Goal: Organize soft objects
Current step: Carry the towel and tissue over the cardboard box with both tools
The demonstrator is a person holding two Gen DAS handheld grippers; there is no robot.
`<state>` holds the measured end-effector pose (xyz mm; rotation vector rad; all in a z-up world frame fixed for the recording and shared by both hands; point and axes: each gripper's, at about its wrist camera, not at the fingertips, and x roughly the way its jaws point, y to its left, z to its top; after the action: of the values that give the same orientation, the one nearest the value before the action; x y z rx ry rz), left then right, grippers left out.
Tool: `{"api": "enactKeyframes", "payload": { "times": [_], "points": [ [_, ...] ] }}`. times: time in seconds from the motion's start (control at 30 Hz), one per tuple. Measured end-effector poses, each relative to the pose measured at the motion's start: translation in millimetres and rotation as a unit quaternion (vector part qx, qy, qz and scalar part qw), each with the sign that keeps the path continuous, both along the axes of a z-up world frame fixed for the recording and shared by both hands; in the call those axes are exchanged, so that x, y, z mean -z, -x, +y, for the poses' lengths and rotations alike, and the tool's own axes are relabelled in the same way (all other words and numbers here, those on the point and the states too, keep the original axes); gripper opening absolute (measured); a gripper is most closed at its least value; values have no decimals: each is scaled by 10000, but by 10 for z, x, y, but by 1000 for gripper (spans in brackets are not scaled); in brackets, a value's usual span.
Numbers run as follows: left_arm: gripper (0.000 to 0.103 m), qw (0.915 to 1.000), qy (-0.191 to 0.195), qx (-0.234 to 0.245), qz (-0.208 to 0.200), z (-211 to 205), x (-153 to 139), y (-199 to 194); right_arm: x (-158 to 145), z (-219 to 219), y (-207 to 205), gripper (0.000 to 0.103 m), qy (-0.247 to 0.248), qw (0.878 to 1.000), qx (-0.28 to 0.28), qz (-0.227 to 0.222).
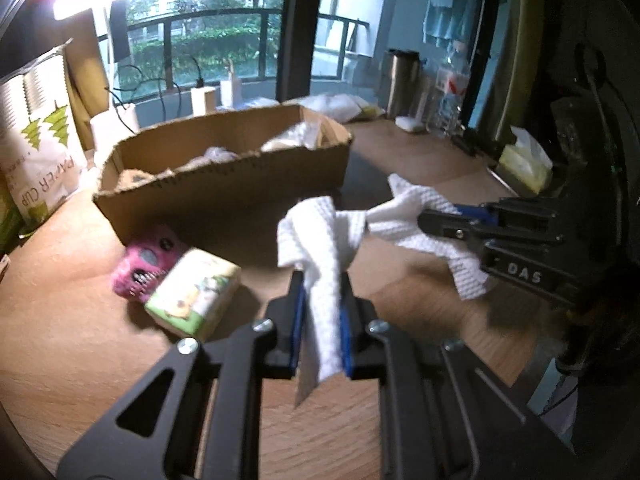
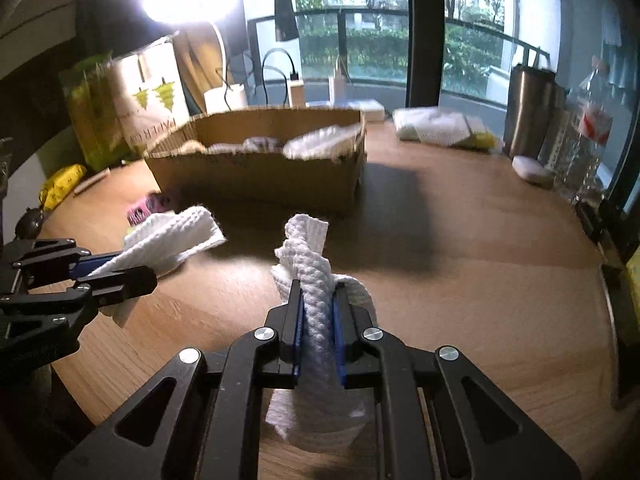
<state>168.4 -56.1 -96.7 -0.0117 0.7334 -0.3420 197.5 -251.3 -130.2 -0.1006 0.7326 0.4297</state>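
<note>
A white waffle-weave cloth (image 1: 324,248) is stretched in the air between both grippers above the wooden table. My left gripper (image 1: 322,300) is shut on one end of it. My right gripper (image 2: 318,304) is shut on the other, twisted end (image 2: 308,248). In the left wrist view the right gripper (image 1: 436,220) reaches in from the right. In the right wrist view the left gripper (image 2: 116,270) reaches in from the left, holding its end of the cloth (image 2: 172,232). An open cardboard box (image 1: 224,172) with several soft items stands behind; it also shows in the right wrist view (image 2: 256,168).
A pink toy (image 1: 146,264) and a pale tissue pack (image 1: 194,292) lie in front of the box. A paper-cup bag (image 1: 40,148) stands at left. A steel tumbler (image 2: 528,112), a water bottle (image 2: 588,136), a white pack (image 2: 436,126) and a tissue box (image 1: 524,164) sit at right.
</note>
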Motion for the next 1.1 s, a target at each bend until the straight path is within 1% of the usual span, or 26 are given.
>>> {"api": "enactKeyframes", "payload": {
  "times": [0.23,0.4,0.57,0.73,0.87,1.1],
  "points": [
    [15,9994,152,-123,-289,219,-218,-39,-227,103,-53,14,7,9998,-104,-198],
    [15,9987,171,-211,-424,353,-333,-127,-364,181,-122,14,-38,9993,-170,-323],
    [15,9981,227,-354,-453,504,-363,-249,-453,251,-224,14,-69,9990,-223,-381],
    [15,9972,251,-403,-576,643,-425,-343,-520,314,-343,14,-125,9987,-271,-407],
    [15,9961,262,-536,-657,760,-471,-436,-556,382,-451,14,-140,9985,-328,-428],
    [15,9945,294,-780,-641,950,-464,-635,-618,475,-664,14,-194,9979,-377,-498]
  ]
}}
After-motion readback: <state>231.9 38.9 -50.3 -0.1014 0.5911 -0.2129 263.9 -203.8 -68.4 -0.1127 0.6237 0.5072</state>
